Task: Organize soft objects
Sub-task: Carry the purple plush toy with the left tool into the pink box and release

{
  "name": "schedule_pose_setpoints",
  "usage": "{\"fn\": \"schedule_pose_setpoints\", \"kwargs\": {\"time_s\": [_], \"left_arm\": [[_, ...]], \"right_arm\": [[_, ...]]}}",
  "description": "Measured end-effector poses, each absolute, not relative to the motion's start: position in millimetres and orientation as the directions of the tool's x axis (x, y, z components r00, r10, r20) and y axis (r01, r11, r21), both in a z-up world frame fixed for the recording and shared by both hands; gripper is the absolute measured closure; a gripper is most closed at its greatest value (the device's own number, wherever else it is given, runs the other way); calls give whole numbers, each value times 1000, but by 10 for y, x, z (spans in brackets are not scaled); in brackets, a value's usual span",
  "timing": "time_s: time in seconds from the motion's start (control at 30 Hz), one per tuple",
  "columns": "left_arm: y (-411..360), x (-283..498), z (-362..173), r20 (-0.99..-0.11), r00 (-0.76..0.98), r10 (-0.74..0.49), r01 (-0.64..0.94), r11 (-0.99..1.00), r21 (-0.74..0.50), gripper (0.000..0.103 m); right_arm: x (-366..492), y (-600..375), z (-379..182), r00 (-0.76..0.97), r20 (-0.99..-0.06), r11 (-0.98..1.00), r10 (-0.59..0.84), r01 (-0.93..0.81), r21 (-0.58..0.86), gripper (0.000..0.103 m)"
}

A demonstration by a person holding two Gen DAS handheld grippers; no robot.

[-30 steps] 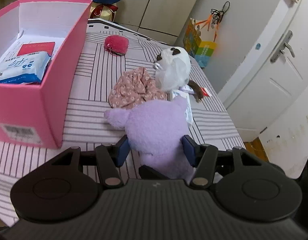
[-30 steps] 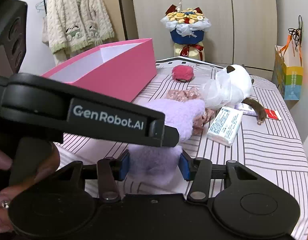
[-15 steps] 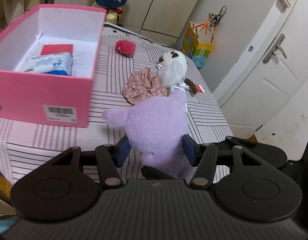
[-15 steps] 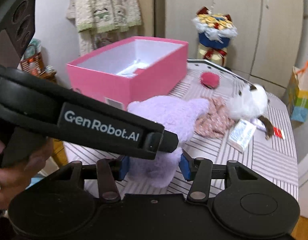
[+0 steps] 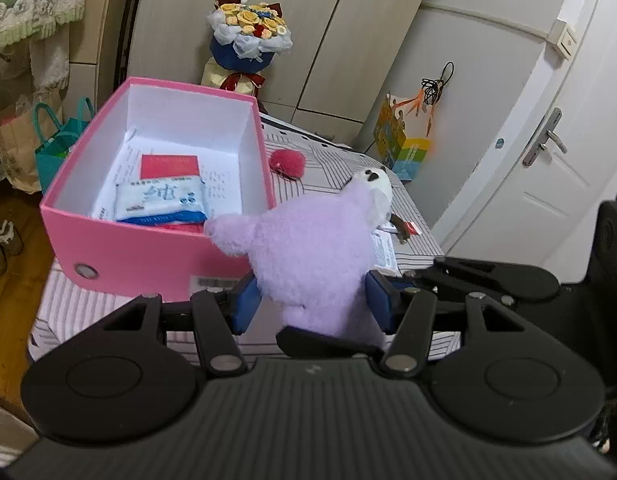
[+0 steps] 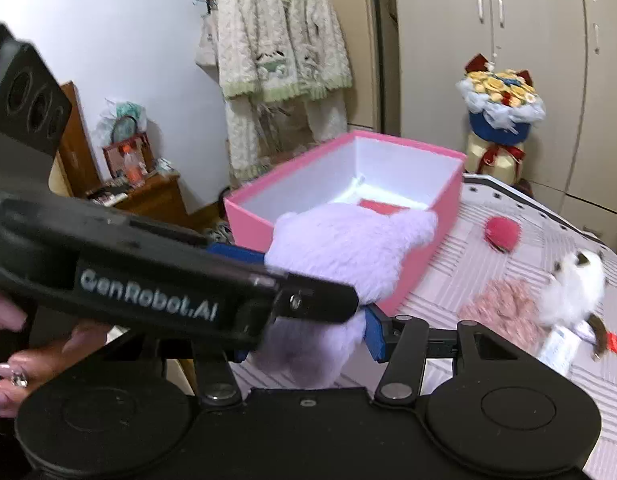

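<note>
A purple plush toy (image 5: 308,248) hangs in the air at the near right corner of the open pink box (image 5: 148,256), one ear over the rim. My left gripper (image 5: 311,302) is shut on its lower body, blue pads pressed into the fur on both sides. In the right wrist view the same purple plush toy (image 6: 348,248) sits between the pads of my right gripper (image 6: 306,344), whose jaws are opening slightly while the right pad still touches the fur. The left gripper's black body crosses that view and hides the other pad. The pink box (image 6: 248,224) lies just beyond.
Inside the box lie a tissue pack (image 5: 160,200) and a red card (image 5: 170,166). On the striped tablecloth (image 5: 340,168) are a red pom-pom (image 6: 502,234), a white plush (image 6: 572,284) and a pink floral cloth (image 6: 504,312). A bouquet (image 5: 248,36) stands behind. A hand (image 6: 28,364) shows at left.
Both grippers have risen with the purple plush and carried it left, from the tablecloth up to the pink box's near corner. The box interior is now in fuller view.
</note>
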State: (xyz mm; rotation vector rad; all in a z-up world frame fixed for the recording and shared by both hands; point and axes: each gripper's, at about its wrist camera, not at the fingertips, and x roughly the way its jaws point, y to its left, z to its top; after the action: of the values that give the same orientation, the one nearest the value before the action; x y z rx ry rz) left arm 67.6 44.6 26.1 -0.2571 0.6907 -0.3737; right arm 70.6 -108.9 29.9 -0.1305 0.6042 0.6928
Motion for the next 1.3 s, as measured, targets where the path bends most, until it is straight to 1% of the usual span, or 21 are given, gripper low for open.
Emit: {"fn": "schedule_pose_setpoints", "kwargs": {"time_s": [0.33, 0.63, 0.9, 1.03, 1.3], "left_arm": [[798, 1235, 319, -546, 723, -422, 245, 897, -369, 48], [979, 2001, 225, -568, 705, -425, 210, 890, -406, 48], [1061, 2490, 5, -588, 684, -431, 151, 873, -464, 48], [1082, 2603, -93, -593, 675, -439, 135, 864, -486, 48], [1089, 2644, -201, -601, 655, -458, 129, 851, -509, 48]], "right_arm": [[1258, -799, 377, 613, -530, 768, 586, -628, 124, 45], [2005, -631, 316, 598, -559, 786, 574, -594, 172, 45], [2437, -466, 164, 617, -604, 824, 504, -554, 122, 45], [2561, -436, 105, 609, -626, 831, 487, -543, 119, 45], [2559, -415, 36, 623, -640, 835, 449, -548, 51, 45]]}}
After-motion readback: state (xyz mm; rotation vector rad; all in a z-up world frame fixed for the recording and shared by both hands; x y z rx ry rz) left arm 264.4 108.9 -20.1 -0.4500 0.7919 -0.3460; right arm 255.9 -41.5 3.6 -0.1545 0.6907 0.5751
